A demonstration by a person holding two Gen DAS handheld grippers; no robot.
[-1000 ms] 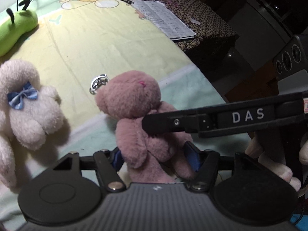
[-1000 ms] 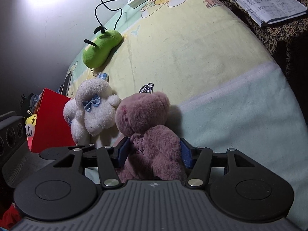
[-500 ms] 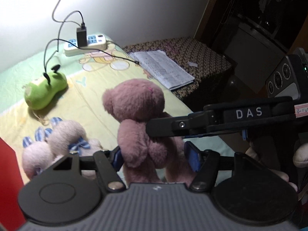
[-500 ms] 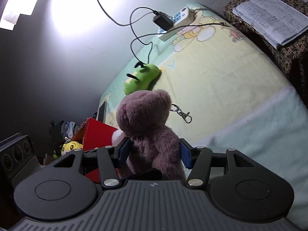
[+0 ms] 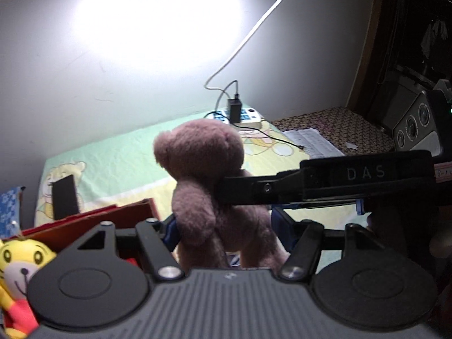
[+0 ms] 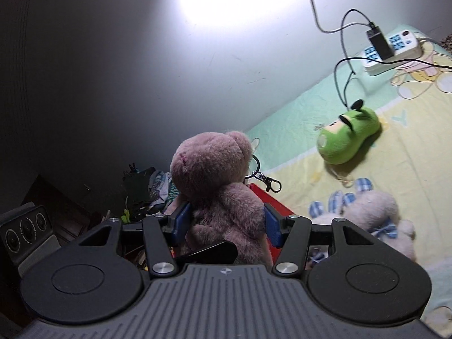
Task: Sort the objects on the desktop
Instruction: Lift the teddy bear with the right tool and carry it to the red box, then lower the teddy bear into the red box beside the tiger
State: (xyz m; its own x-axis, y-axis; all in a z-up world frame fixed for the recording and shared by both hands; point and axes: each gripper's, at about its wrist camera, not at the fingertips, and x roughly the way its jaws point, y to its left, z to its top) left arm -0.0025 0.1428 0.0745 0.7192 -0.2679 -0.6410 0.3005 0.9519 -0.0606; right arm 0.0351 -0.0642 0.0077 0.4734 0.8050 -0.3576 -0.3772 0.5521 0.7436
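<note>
Two hand-held grippers (image 5: pixel 226 226) (image 6: pixel 226 223) clamp one bear (image 5: pixel 209 186).

The mauve plush bear (image 6: pixel 217 195) hangs upright in the air, a metal keyring clasp (image 6: pixel 267 182) dangling at 3 o'clock of its head. The white bunny (image 6: pixel 367 217) and green plush (image 6: pixel 349 138) lie on the bed toward 2 o'clock.
</note>
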